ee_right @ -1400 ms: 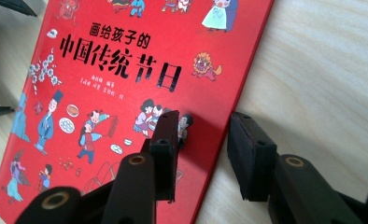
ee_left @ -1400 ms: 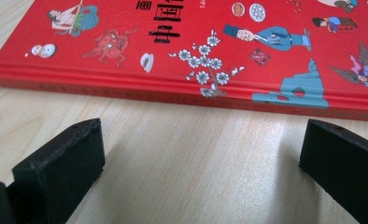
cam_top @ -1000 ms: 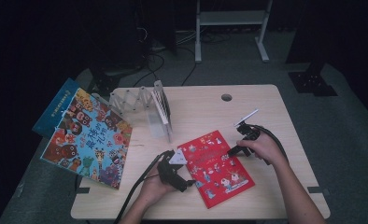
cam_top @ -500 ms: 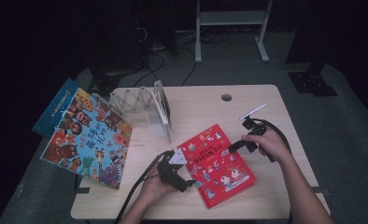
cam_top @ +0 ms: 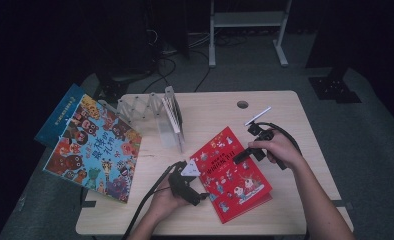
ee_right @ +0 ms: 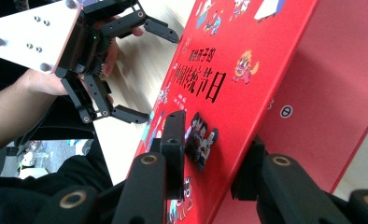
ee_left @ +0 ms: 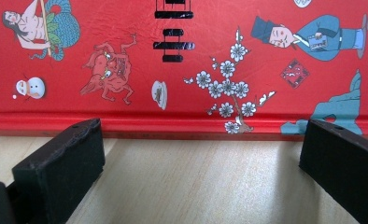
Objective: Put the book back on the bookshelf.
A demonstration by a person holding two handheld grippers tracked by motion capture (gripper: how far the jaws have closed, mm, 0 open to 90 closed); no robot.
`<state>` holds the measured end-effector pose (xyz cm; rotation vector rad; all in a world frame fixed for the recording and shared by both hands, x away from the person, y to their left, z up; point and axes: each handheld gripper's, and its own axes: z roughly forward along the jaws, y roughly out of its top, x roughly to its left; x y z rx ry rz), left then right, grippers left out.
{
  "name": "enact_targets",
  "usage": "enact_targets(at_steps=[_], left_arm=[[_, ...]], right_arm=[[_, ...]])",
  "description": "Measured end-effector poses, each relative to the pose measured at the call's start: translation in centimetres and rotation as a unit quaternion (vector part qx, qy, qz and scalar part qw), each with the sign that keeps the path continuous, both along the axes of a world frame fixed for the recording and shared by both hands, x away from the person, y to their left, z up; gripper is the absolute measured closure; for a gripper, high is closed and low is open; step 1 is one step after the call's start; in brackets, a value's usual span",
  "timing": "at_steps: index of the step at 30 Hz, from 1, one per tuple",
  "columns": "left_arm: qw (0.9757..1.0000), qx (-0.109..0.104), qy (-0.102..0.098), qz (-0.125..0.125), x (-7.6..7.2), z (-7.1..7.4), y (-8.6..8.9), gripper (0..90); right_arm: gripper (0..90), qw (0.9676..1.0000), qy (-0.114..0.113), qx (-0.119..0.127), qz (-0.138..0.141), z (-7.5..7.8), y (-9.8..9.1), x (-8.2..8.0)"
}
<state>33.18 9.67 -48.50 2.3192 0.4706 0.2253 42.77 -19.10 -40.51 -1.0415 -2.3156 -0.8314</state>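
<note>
Lifted since a second ago, the right-hand edge of the red hardcover picture book (cam_top: 230, 172) now tilts up off the pale wooden counter (cam_top: 210, 107), raised by the right gripper (cam_top: 240, 158), whose fingers (ee_right: 173, 140) have just been closing and now clamp the cover's edge, one pad on the illustrated front, the other on the plain red underside. At the book's left edge, the left gripper (cam_top: 201, 195) holds its place, fingers (ee_left: 60, 158) spread wide and resting on the counter just short of the red spine, gripping nothing. The book lies at the near middle of the counter, between both hands. To the left, a large blue illustrated picture book (cam_top: 95, 150) overhangs the counter's edge atop a dark blue book (cam_top: 60, 117), beside a white folding wire book rack (cam_top: 155, 112).
</note>
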Motion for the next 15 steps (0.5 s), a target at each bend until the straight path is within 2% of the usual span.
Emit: enact_targets(at_steps=[3,7,13,15], left_arm=[[1.0000,0.000,0.000,0.000,0.0,0.0,0.0,0.0],[1.0000,0.000,0.000,0.000,0.0,0.0,0.0,0.0],[1.0000,0.000,0.002,0.000,0.0,0.0,0.0,0.0],[1.0000,0.001,0.002,0.000,0.0,0.0,0.0,0.0]], right_arm=[[74.1,0.9999,0.008,0.010,-0.003,0.3,0.0,0.0],[79.2,0.9992,0.015,0.035,-0.007,0.7,0.1,-0.1],[79.1,0.9995,0.002,0.030,-0.009,1.6,0.7,-0.6],[78.6,0.9997,0.000,0.020,-0.010,1.9,0.9,-0.7]])
